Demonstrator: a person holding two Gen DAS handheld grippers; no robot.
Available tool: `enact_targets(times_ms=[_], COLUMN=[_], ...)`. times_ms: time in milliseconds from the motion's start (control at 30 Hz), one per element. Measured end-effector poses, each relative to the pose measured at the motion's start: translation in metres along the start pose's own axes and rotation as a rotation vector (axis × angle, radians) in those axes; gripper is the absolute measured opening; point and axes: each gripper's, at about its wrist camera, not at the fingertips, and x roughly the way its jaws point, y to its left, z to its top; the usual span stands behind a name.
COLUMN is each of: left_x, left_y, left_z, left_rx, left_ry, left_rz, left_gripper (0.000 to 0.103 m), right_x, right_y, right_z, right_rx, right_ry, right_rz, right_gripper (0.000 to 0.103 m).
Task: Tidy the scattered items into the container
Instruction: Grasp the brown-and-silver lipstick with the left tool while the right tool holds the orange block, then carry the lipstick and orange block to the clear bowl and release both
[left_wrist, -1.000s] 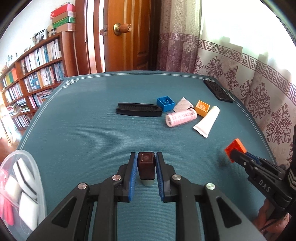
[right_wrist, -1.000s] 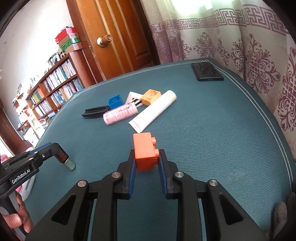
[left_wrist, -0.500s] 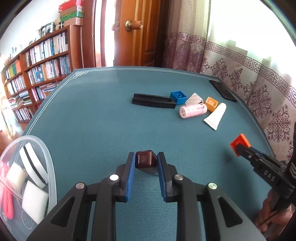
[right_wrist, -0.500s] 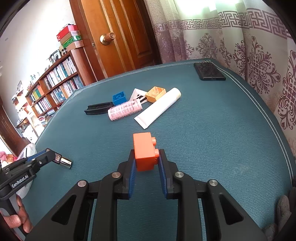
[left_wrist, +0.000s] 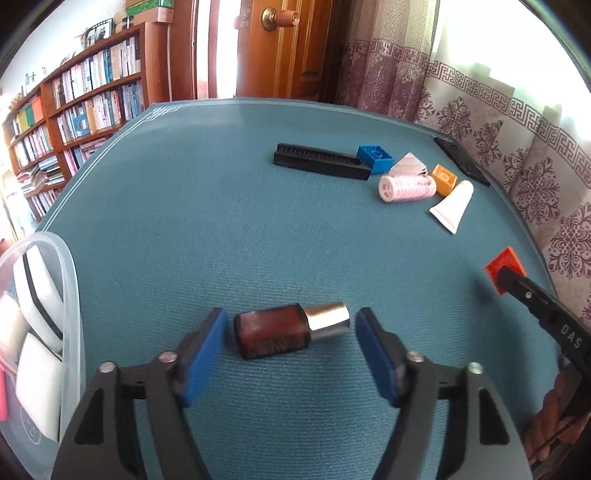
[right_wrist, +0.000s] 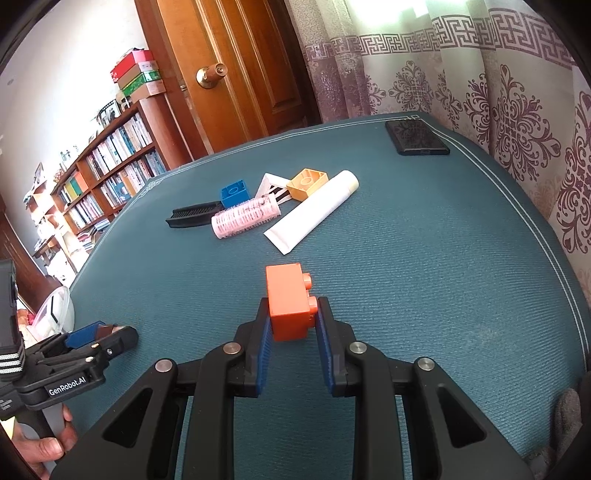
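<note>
The surface (left_wrist: 155, 229) is a blue-green cloth, with a wooden door and bookshelves far behind it. My left tongs (left_wrist: 291, 338) are wide open. One small brown bottle (left_wrist: 291, 330) with a silver cap lies on its side between them, touching neither pad. My right tongs (right_wrist: 293, 325) are shut tight on one orange-red block (right_wrist: 290, 304). Far off lie one black comb (left_wrist: 321, 161), one blue block (left_wrist: 376, 158), one yellow-orange block (left_wrist: 444, 180), one pink roller (left_wrist: 406, 188), one white tube (left_wrist: 452, 208) and one white folded card (left_wrist: 406, 164). The clear container (left_wrist: 70, 295) sits near on my left, with white things inside.
</note>
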Motion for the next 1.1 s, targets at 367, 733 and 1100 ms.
enact_targets(times_ms=[367,733,1100], left_x=[0.002,-0.023,-0.079], left_y=[-0.007,0.003,0.063], left_z=[-0.004,-0.004,-0.004], left_rx=[0.031,0.032,-0.058], left_ry=[-0.007,-0.064,-0.161], left_rz=[0.034,0.041,0.144], left_gripper=[0.072,0.066,0.066], right_x=[0.001,-0.004,-0.001], right_y=[-0.001,0.019,0.125], right_z=[0.000,0.001,0.001], right_rx=[-0.001,-0.021,-0.172], right_ry=[0.001,0.030,0.066], right_rz=[0.004,0.071,0.278], right_gripper=[0.025,0.025,0.025])
